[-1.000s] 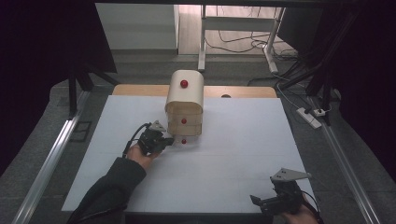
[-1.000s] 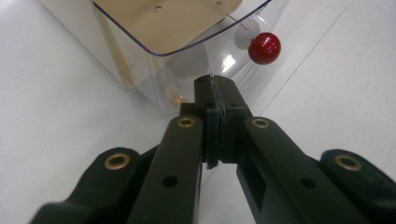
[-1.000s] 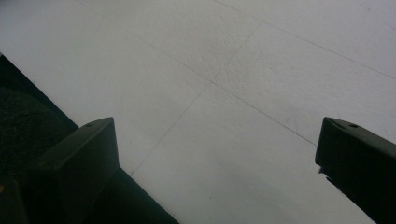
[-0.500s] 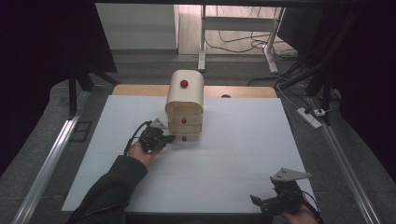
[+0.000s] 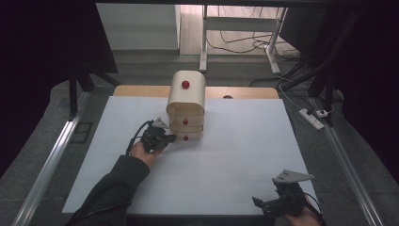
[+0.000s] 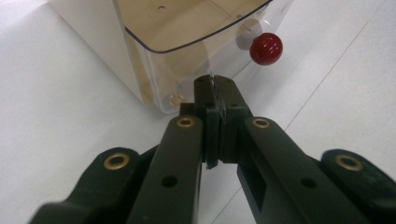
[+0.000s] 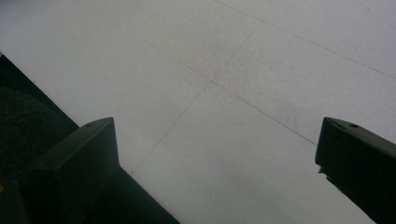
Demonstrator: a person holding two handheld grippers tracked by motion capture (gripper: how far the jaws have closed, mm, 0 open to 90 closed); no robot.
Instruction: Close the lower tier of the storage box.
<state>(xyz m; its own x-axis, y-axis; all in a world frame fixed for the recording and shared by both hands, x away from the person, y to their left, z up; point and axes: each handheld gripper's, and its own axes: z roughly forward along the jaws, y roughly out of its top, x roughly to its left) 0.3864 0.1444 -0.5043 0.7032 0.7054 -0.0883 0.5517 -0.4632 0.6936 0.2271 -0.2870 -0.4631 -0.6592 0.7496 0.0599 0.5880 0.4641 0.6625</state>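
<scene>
A white desk (image 5: pixel 235 155) takes up the middle of the high view, its far edge showing a strip of bare wood, with grey floor around it, metal rails along both sides, dark curtains to left and right, and cables and a power strip (image 5: pixel 313 117) lying on the floor past the far right corner. No writing or label can be read anywhere. On the desk, near the middle of the far edge, stands a cream drawer unit (image 5: pixel 187 101) with a rounded top and three red knobs down its front; its lowest drawer (image 6: pixel 196 51) is pulled out a little toward the person. The left gripper view shows what the high view cannot: that drawer is clear plastic, with its inside visible through the wall, and its red knob (image 6: pixel 265 48) sits up and to the right of the jaw tips. The left gripper (image 5: pixel 157 136), held in a hand with a dark sleeve, sits just left of the drawer's front; its jaws are clenched together, and whether they nip the clear edge I cannot tell. The right gripper (image 5: pixel 277 202) rests at the near right corner of the desk, well apart from the unit, its jaws spread wide over bare white surface with faint seams.
</scene>
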